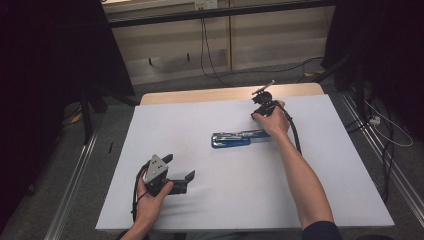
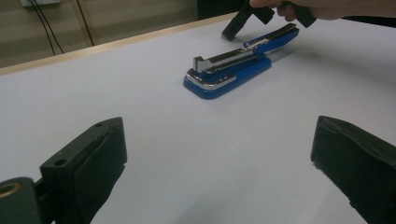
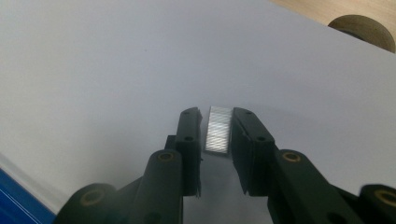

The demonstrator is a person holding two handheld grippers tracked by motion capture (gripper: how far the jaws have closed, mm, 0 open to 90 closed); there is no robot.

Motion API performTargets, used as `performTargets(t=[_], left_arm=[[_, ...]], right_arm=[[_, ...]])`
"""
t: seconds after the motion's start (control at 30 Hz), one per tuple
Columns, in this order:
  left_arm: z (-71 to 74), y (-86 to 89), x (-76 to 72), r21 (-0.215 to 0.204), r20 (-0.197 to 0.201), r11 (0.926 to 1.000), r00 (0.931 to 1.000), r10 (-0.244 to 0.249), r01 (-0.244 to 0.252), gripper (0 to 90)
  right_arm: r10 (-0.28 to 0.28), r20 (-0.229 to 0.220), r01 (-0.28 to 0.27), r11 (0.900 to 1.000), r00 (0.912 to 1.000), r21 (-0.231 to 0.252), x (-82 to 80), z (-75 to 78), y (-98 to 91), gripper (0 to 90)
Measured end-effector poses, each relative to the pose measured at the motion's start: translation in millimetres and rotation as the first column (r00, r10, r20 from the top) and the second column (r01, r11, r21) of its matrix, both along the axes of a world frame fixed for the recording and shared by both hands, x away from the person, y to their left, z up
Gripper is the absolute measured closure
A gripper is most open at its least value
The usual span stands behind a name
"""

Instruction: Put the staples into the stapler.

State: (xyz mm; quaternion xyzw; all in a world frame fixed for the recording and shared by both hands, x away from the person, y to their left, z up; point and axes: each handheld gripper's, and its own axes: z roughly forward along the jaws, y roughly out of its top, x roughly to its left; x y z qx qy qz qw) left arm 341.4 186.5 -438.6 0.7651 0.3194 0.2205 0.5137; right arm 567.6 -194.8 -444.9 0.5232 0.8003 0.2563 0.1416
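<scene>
A blue stapler [image 1: 231, 139] lies hinged open near the middle of the white table top [image 1: 200, 210], its metal staple channel facing up [image 2: 229, 70]. Just beyond its far end, my right gripper [image 1: 257, 113] points down at the table. A short silver strip of staples [image 3: 218, 130] lies flat on the surface between its two jaws [image 3: 215, 116]. The right jaw is against the strip and a thin gap shows at the left one. My left gripper [image 1: 180, 166] rests near the front left, jaws wide open [image 2: 219, 158] with nothing between them.
The white sheet covers a table whose wooden edge [image 1: 225, 93] shows at the back. A round brownish object [image 3: 359, 30] sits by that edge. Cables [image 1: 295, 132] trail from the right gripper, and more run across the floor behind and to the right.
</scene>
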Motion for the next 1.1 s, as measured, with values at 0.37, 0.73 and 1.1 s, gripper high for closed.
performTargets(t=[0.37, 0.73, 1.1], left_arm=[[-0.2, 0.8, 0.1, 0.004, -0.005, 1.0000, 1.0000, -0.006, 0.006, 3.8], [-0.2, 0.7, 0.0, 0.004, -0.003, 1.0000, 1.0000, -0.007, 0.007, 3.8], [0.9, 0.8, -1.4, -0.001, 0.000, 0.9999, 0.9999, -0.014, 0.014, 3.8]], right_arm=[[0.009, 0.000, -0.009, 0.9999, 1.0000, -0.013, 0.9, 0.3, -0.4, 79.0], [0.021, -0.003, -0.021, 0.9997, 0.9998, -0.012, -0.4, 1.0, -1.5, 79.3], [0.043, 0.011, -0.043, 0.9990, 0.9990, 0.005, -5.7, 10.6, -6.1, 79.3]])
